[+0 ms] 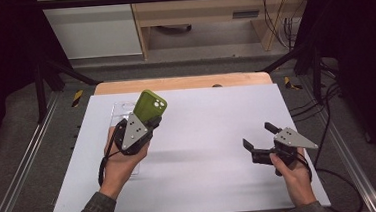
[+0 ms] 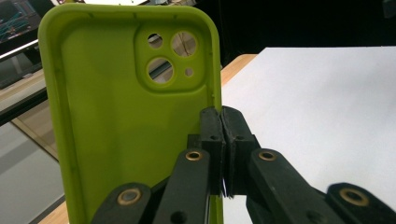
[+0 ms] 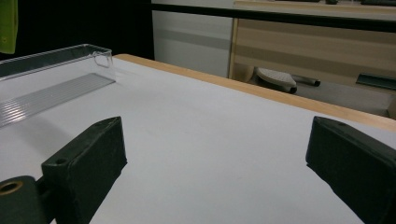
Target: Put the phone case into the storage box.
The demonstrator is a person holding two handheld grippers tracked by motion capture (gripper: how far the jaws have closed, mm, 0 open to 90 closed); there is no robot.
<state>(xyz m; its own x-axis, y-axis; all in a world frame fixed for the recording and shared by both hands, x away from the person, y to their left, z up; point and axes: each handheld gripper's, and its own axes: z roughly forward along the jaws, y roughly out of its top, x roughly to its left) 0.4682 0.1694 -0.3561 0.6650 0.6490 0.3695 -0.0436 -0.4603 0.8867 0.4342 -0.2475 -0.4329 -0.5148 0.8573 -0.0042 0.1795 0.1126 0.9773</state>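
A lime-green phone case (image 1: 150, 105) is held up over the left part of the white table, above a clear plastic tray (image 1: 118, 112). My left gripper (image 1: 153, 122) is shut on the case's side wall. In the left gripper view the case (image 2: 116, 116) shows its hollow inside and camera cut-outs, with the two black jaws pinching its right edge at the left gripper (image 2: 221, 122). My right gripper (image 1: 260, 136) hovers low over the table's right part, open and empty. In the right gripper view the right gripper (image 3: 215, 154) has bare table between its jaws, and the tray (image 3: 56, 74) lies far left.
The white table surface (image 1: 203, 135) has a wooden edge at the back (image 1: 182, 83). Black frame bars and cables flank both sides. A wooden cabinet stands beyond the table on the floor.
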